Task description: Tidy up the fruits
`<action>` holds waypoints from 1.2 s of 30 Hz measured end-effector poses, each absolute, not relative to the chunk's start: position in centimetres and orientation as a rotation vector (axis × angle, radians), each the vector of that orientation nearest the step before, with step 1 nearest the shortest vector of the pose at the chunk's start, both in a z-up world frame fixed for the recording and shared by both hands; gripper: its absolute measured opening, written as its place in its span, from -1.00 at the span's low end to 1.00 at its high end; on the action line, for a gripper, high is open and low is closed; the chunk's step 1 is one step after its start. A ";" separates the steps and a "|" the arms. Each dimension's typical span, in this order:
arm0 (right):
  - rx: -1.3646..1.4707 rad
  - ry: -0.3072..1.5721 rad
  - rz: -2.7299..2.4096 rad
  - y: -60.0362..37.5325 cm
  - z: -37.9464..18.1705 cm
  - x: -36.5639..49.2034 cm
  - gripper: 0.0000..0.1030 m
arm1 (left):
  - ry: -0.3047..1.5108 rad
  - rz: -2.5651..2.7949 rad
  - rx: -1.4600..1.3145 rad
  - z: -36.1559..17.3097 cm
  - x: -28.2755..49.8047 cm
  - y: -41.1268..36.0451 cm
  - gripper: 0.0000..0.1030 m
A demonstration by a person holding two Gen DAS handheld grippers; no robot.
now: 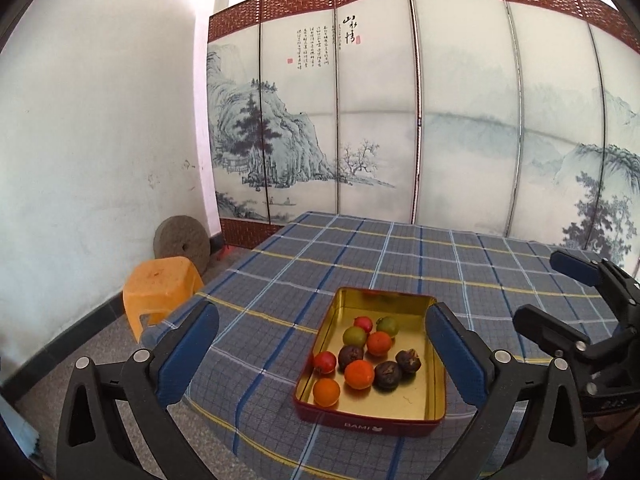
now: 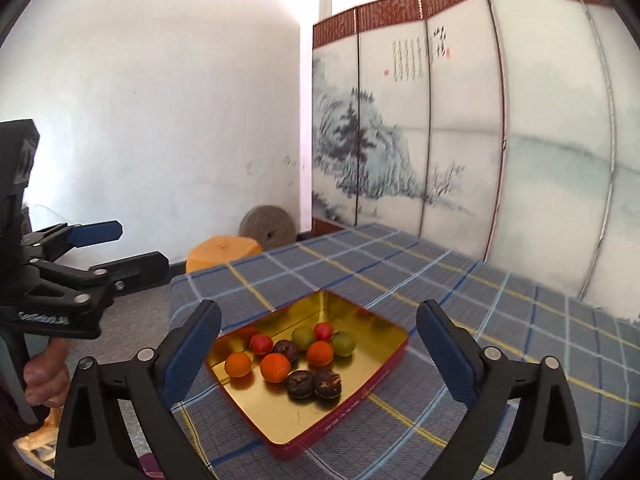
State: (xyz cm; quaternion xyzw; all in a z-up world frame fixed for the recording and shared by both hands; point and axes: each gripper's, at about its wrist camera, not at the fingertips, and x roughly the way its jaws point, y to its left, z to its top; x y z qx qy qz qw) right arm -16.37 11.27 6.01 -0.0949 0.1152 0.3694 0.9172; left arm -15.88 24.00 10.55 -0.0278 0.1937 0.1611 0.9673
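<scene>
A red tin with a gold inside [image 1: 424, 400] [image 2: 280, 420] sits on the plaid tablecloth. It holds several small fruits: orange ones [image 1: 359, 374] [image 2: 275, 367], red ones [image 1: 325, 361] [image 2: 261, 343], green ones [image 1: 354, 336] [image 2: 343, 343] and dark brown ones [image 1: 387, 375] [image 2: 300, 384]. My left gripper [image 1: 322, 344] is open and empty, held above and in front of the tin. My right gripper [image 2: 318, 346] is open and empty, over the tin's near side. Each gripper shows in the other's view: the right one [image 1: 560, 292], the left one [image 2: 124, 248].
The plaid-covered table [image 1: 400, 256] [image 2: 480, 300] stands before a painted folding screen [image 1: 400, 120]. An orange plastic stool [image 1: 160, 288] [image 2: 224, 252] and a round millstone [image 1: 182, 242] stand on the floor at the left by the white wall.
</scene>
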 end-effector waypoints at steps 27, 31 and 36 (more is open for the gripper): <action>-0.190 0.165 0.716 6.8 7.1 -20.4 0.99 | 0.379 0.282 -0.028 12.2 -18.6 21.0 1.00; -0.191 0.190 0.700 6.0 6.5 -19.8 0.99 | 0.421 0.255 -0.025 11.6 -17.7 20.6 1.00; -0.199 0.246 0.670 4.3 4.9 -17.5 0.99 | 0.459 0.268 0.007 10.7 -16.2 20.0 1.00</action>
